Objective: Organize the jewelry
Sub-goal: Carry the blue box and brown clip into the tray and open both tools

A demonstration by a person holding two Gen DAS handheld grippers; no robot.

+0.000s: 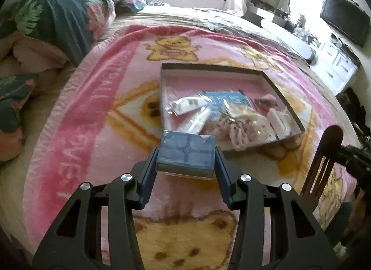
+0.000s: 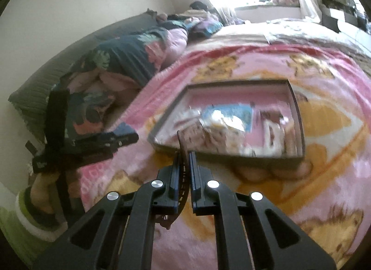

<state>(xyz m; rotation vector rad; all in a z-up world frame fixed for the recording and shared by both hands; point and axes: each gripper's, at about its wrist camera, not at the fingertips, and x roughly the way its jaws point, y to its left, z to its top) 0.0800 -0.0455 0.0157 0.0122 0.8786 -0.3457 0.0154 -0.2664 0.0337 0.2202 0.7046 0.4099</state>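
My left gripper (image 1: 185,151) is shut on a small blue box (image 1: 185,154) and holds it above the pink blanket, just short of the near left corner of a shallow open box tray (image 1: 208,69). The tray holds plastic packets, a blue card (image 1: 228,101) and pink beaded pieces (image 1: 238,133). My right gripper (image 2: 184,154) is shut on a thin brown wooden comb-like piece (image 2: 183,149) held on edge, in front of the tray (image 2: 299,117). That wooden piece also shows at the right of the left wrist view (image 1: 324,154).
A pink bear-print blanket (image 1: 104,112) covers the bed. Folded dark floral bedding (image 1: 58,21) and pillows lie at the left. A white dresser (image 1: 334,61) and a dark TV (image 1: 345,17) stand at the right. The left gripper shows in the right wrist view (image 2: 92,144).
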